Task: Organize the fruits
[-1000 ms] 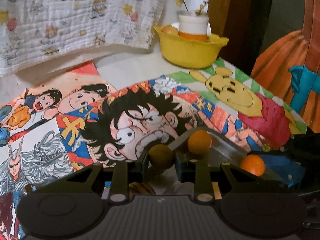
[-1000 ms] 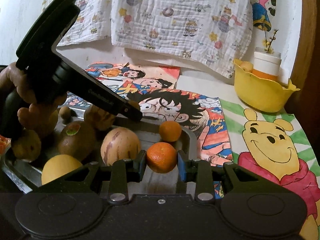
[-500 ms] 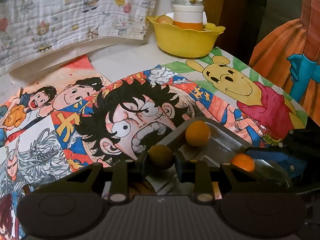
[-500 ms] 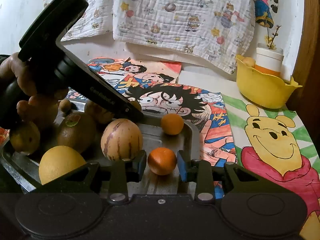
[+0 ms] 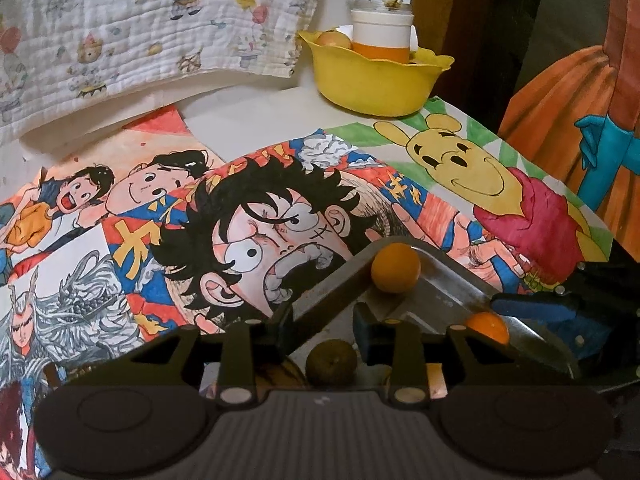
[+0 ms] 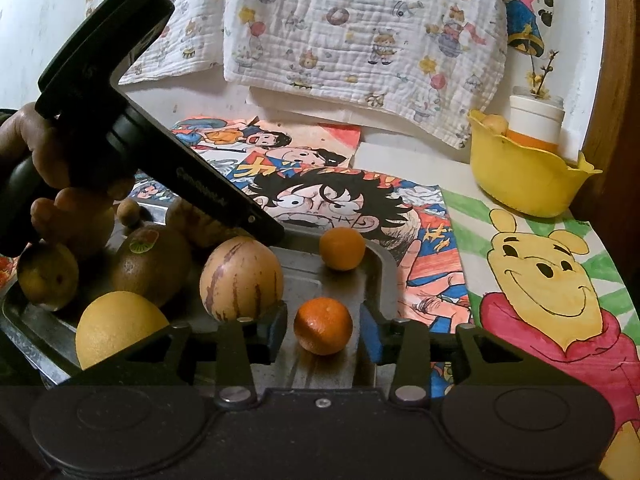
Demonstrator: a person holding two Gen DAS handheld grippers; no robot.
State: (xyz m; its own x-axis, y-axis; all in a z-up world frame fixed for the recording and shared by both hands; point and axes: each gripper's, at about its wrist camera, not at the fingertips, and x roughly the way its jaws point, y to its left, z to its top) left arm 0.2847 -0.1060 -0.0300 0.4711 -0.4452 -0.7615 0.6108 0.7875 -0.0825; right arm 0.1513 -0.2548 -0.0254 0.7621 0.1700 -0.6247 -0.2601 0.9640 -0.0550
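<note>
A metal tray (image 6: 380, 276) holds several fruits: a striped melon (image 6: 241, 278), a kiwi (image 6: 150, 266), a yellow citrus (image 6: 116, 330), a small orange (image 6: 342, 248) at the far corner and a mandarin (image 6: 323, 325). My right gripper (image 6: 323, 330) is open, its jaws either side of the mandarin without touching it. My left gripper (image 5: 322, 330) is open over the tray (image 5: 440, 276); a small brown fruit (image 5: 331, 362) lies below and behind its fingertips. The left view also shows the small orange (image 5: 395, 267) and the mandarin (image 5: 487, 326).
A yellow bowl (image 6: 524, 182) with a white-and-orange cup (image 6: 534, 124) stands at the back right. Cartoon drawings (image 5: 280, 216) cover the table. A patterned cloth (image 6: 352, 32) hangs on the wall. The left tool's body (image 6: 120, 128) reaches over the tray's left side.
My left gripper opened and the small brown fruit dropped onto the tray. My right gripper opened and let go of the mandarin, which now rests on the tray.
</note>
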